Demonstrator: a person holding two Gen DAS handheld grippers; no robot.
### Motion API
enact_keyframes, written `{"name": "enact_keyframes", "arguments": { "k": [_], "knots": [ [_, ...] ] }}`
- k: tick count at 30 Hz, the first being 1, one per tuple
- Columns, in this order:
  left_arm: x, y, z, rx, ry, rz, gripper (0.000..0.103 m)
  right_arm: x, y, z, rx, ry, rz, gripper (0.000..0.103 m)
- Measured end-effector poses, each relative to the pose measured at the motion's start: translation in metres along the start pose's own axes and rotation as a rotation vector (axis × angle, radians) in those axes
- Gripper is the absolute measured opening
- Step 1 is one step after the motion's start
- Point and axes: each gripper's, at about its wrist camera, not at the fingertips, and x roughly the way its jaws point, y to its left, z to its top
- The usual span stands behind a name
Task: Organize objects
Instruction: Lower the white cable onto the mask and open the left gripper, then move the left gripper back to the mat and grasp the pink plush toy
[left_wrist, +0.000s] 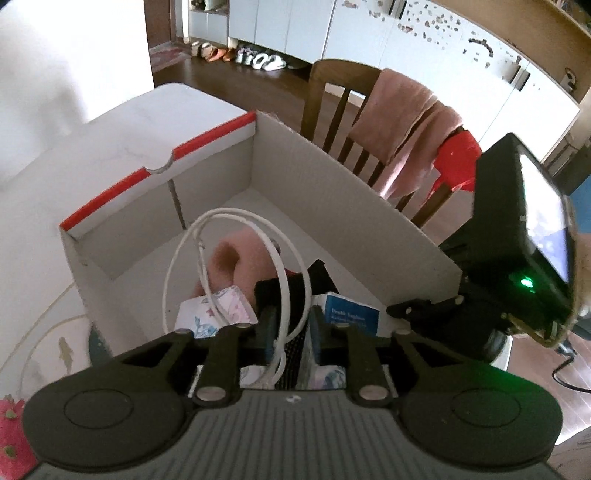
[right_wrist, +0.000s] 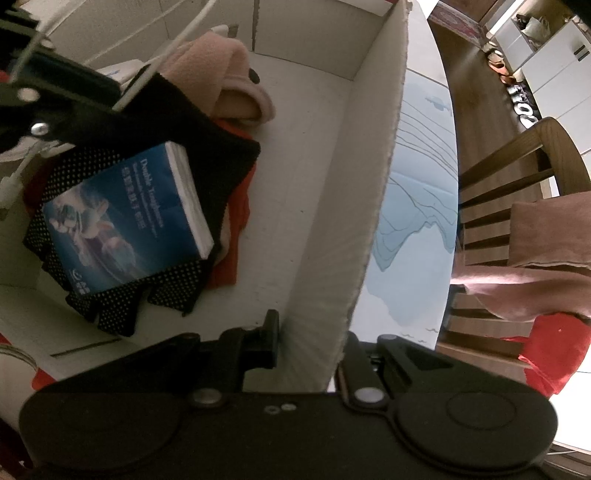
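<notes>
My left gripper (left_wrist: 290, 325) hangs over the open white cardboard box (left_wrist: 295, 155), jaws narrowly parted, the looped white cable (left_wrist: 236, 258) loose between them. My right gripper (right_wrist: 310, 332) clamps the box's side wall. Inside lie a blue booklet (right_wrist: 125, 218), black dotted cloth (right_wrist: 166, 295) and pink fleece (right_wrist: 229, 74).

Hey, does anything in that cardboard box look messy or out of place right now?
Yes. The white cable is not lying flat: its loops stand up between the left gripper fingers, above the pile. The blue booklet lies tilted on the black dotted glove, with pink cloth bunched behind.
</notes>
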Motion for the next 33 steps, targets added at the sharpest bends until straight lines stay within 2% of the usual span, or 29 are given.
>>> {"name": "enact_keyframes", "arguments": {
  "k": [9, 11, 12, 13, 15, 19, 24, 33],
  "knots": [
    [-0.045, -0.002, -0.013, -0.011, -0.069, -0.006, 0.022, 0.000, 0.004, 0.001, -0.005, 0.005, -0.010, 0.011],
    [-0.054, -0.003, -0.015, -0.009, -0.084, 0.001, 0.028, 0.000, 0.005, 0.002, -0.006, 0.006, -0.012, 0.011],
    [-0.057, -0.003, -0.016, -0.008, -0.091, 0.007, 0.036, 0.000, 0.006, 0.002, -0.006, 0.007, -0.013, 0.011],
    [-0.062, -0.003, -0.018, -0.010, -0.100, 0.008, 0.049, 0.000, 0.006, 0.002, -0.006, 0.008, -0.014, 0.011],
    [-0.071, -0.004, -0.021, -0.014, -0.123, 0.010, 0.061, 0.000, 0.007, 0.002, -0.005, 0.009, -0.017, 0.011],
    [-0.088, 0.001, -0.029, -0.045, -0.155, 0.014, 0.061, 0.000, 0.008, 0.003, -0.003, 0.011, -0.022, 0.012],
    [-0.108, 0.011, -0.044, -0.075, -0.180, 0.053, 0.061, 0.000, 0.006, 0.003, 0.002, 0.012, -0.021, 0.012],
    [-0.139, 0.059, -0.093, -0.202, -0.182, 0.158, 0.064, -0.001, 0.006, 0.004, 0.017, 0.011, -0.023, 0.011]
  ]
}}
